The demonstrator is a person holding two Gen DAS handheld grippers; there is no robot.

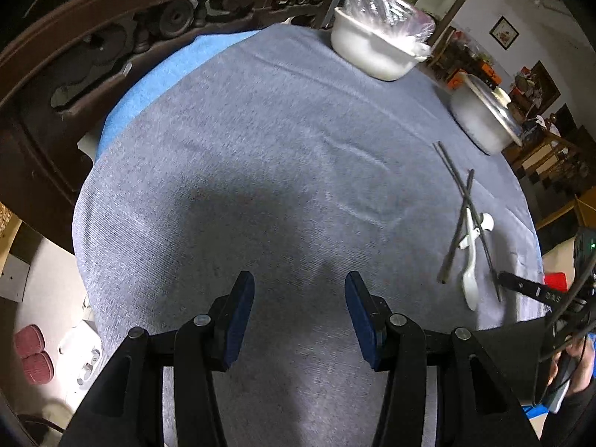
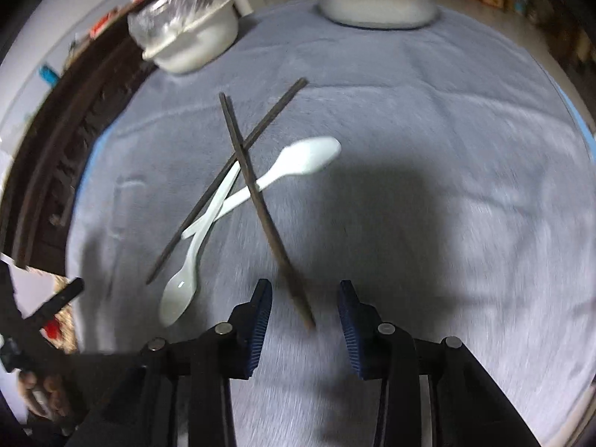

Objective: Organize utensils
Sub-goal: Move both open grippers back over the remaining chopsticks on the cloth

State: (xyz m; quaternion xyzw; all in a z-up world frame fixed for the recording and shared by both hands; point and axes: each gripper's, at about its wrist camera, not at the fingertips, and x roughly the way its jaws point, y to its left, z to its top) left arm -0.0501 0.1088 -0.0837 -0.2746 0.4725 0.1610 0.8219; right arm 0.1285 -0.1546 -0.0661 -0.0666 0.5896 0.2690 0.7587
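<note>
Lying crossed in a small heap on the grey cloth [image 2: 428, 119]: two dark chopsticks [image 2: 257, 193] and two white plastic spoons [image 2: 309, 158]. Seen most plainly from the right wrist, where one chopstick [image 2: 223, 186] is slanting up toward the far side and the other is running down across it, its near tip ending between the blue pads of the right gripper [image 2: 304, 309]. Spread wide, those fingers, closing on nothing; touching the tip or hovering above it, impossible to tell through the blur. One spoon bowl lying beyond the crossing of the chopsticks, the other [image 2: 178, 294] nearer than it and to its left, both handles passing under the sticks.

From the left wrist, the same heap [image 1: 469, 223] showing small and far off to the right. Left gripper [image 1: 300, 290] hanging well apart from the chopsticks, over bare cloth, fingers likewise spread and gripping nothing. Only here showing: a bright blue cloth edge [image 1: 149, 82] and carved dark wood [image 1: 111, 37], both far to the left of the chopsticks.

Beyond the chopsticks in both views, sitting at the far edge of the cloth: a white bowl covered in clear plastic [image 2: 193, 37] and a lidded metal pot [image 2: 376, 0].
</note>
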